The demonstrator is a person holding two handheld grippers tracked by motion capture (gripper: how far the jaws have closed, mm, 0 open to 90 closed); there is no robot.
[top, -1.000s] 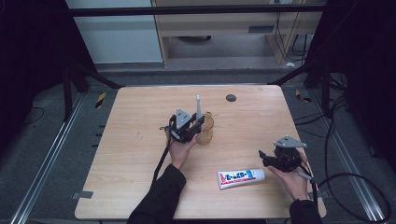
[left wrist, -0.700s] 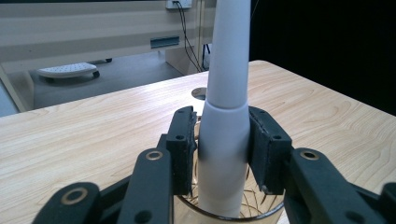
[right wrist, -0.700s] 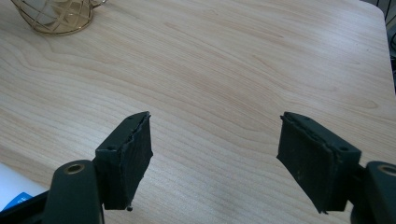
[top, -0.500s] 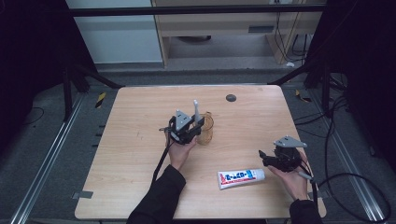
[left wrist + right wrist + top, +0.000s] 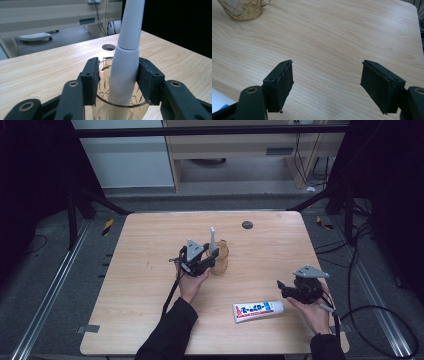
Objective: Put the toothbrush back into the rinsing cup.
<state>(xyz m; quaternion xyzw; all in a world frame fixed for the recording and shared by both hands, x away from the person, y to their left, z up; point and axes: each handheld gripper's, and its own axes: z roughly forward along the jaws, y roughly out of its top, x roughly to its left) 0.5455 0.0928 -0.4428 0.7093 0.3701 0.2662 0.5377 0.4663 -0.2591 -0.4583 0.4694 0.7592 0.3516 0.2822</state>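
Toothbrush handle (image 5: 125, 72) standing in amber cup (image 5: 117, 110), left gripper (image 5: 117, 77) jaws loosely bracketing it.
Handle looks light, rigid, slick; grip its thick base. Right gripper (image 5: 327, 85) wide, empty.

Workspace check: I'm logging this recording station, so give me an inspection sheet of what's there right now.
Surface: wooden table, with a dark round hole near the far edge.
Job's things: white toothbrush handle standing in an amber glass cup; toothpaste tube lying flat near the front edge.
Clutter: nothing seen.
Grippers: left gripper at the cup, jaws on either side of the handle, contact unclear; right gripper open over bare table beside the tube.
Cables: one trails from each gripper; more on the floor at right.
Surroundings: dark frame, grey floor, pale cabinets behind.
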